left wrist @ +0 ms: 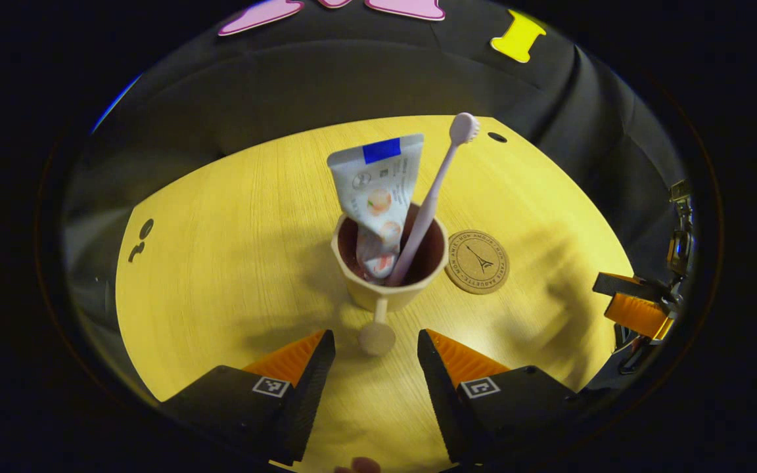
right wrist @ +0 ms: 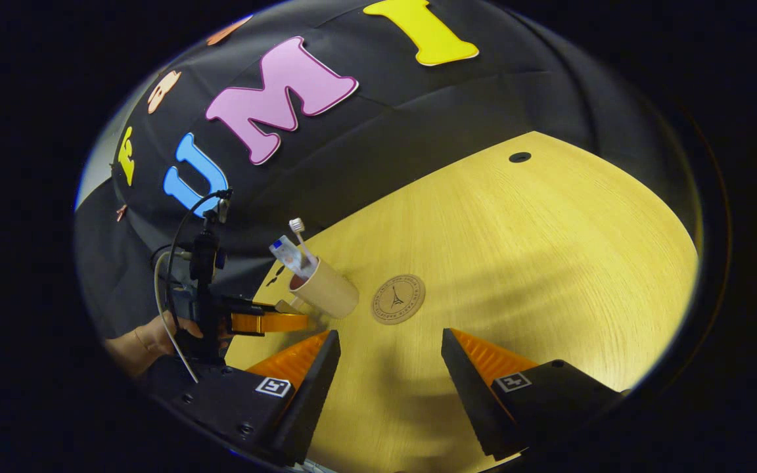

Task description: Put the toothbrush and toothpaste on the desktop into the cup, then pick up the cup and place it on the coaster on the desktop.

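Both items are already in the cup: the toothpaste leans to the left side and the toothbrush slants to the right, head up. The cup stands on the table, just beside the coaster, which lies bare at its right in the left gripper view. The cup's edge looks close to the coaster's edge; whether they touch cannot be told.

The left tool is spread wide, holding nothing. The cup's handle, a short stem ending in a round knob, points straight toward it and lies in the gap between the 2 fingers, not yet gripped.

The right tool is also spread and empty, held low over bare table near the coaster, well apart from the cup. In this view the left tool reaches the cup from the side, with a hand behind it.

Judgement: the step in hand is the pickup of the cup. Recommended practice:
1. Centre the fingers on the handle's stem and close firmly on it.
2. Lift straight up and keep the cup level, as both tall items lean and may tip out.
3. Carry the short way sideways and set down centred on the coaster.
4. Keep the right tool clear of the path.
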Available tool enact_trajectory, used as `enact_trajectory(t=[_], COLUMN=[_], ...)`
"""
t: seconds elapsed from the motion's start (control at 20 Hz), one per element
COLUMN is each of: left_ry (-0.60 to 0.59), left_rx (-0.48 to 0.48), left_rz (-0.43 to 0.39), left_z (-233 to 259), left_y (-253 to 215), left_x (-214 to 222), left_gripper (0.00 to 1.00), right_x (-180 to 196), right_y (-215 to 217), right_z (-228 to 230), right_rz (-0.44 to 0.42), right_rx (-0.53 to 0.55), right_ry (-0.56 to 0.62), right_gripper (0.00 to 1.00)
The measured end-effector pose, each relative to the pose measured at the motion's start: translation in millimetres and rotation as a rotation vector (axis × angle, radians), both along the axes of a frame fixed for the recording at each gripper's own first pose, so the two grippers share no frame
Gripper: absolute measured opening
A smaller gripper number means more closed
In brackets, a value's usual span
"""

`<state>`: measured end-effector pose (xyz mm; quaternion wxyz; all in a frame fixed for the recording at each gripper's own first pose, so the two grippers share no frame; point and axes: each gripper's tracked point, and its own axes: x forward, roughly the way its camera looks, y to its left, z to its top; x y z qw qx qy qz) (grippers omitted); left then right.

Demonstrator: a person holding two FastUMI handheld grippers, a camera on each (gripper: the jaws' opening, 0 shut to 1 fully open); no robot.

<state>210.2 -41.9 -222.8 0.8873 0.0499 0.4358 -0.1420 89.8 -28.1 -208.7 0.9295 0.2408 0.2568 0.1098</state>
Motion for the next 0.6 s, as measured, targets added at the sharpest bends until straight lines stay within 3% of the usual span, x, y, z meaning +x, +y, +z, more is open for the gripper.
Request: enact_trajectory(t=[0.5,0.6], left_ry=[0.173,0.188], left_rx=[0.121,0.1], left_rz=[-0.085,-0.08], left_z=[-24.7,-26.8], left_y=[-2.6,-6.6], left_x=[22.8,22.5], left_gripper=[0.79,0.56], right_x=[-4.4,-4.7], right_y=[-30.2,-32.4], right_z=[-17.2,-18.0], right_rz=[-0.029,-0.031], right_rx=[0.023,0.021], right_ry=[0.031,0.035], right_gripper=[0.96,0.96])
